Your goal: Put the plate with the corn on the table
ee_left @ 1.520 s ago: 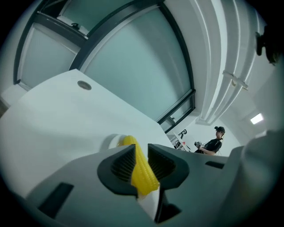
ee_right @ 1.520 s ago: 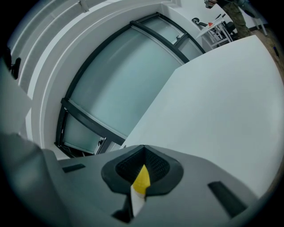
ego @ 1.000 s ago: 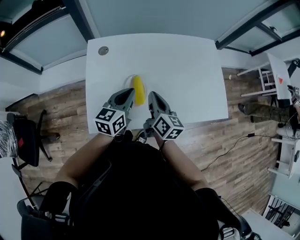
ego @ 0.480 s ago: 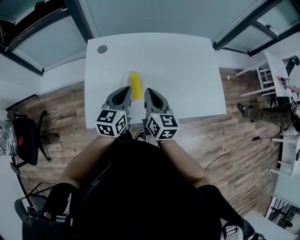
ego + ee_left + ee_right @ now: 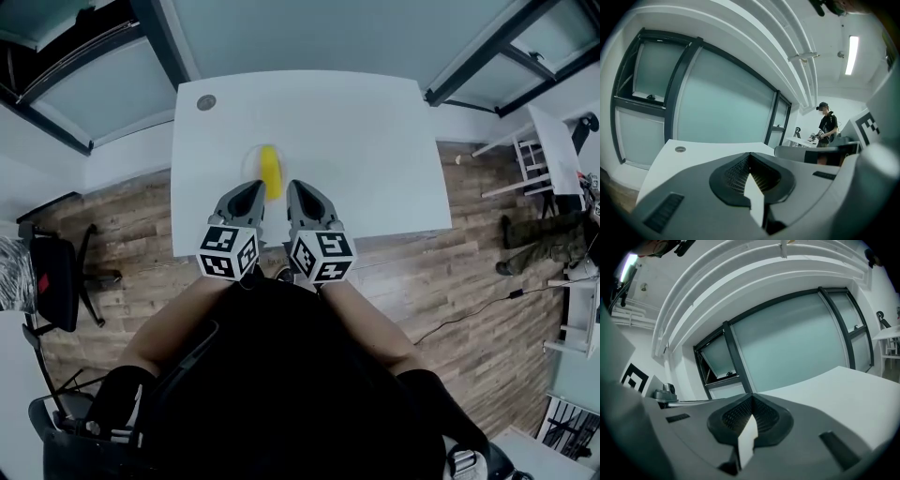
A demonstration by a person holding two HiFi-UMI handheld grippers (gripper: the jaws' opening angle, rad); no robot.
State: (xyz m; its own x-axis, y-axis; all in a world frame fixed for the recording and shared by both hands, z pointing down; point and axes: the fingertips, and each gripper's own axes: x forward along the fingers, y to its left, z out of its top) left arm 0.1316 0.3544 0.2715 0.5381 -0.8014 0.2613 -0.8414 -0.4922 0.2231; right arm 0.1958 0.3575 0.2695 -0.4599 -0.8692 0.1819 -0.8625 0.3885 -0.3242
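The left tool (image 5: 253, 190) sits at the lower middle of the head view, over the near edge of the tabletop (image 5: 375, 141). Its jaws are fully together and hold nothing. Just above and right of its tip lies the corn (image 5: 271, 172), a yellow cob pointing away from the person. It rests on a pale plate (image 5: 248, 161) whose rim barely stands out from the white surface. The right tool (image 5: 299, 189) lies just right of the corn, its jaws likewise together and empty. Neither tool touches the plate, which seems to be resting on the tabletop already.

The plate looks thin, stiff and light, though its material cannot be told. Its smooth rim would probably be slippery, so a pinch on the rim at the near side, or one on each side, seems the likely hold. The cob is round and loose and would likely roll if the plate tipped, so the plate would need to stay level.

Only the head view shows the corn and plate. Both tool views point up and over them, towards the windows (image 5: 797, 348). In return they show the meshed pads meeting at the tips. The left tool view also shows the grommet (image 5: 680, 149) at its left and a person (image 5: 828, 125) standing far off at its right.
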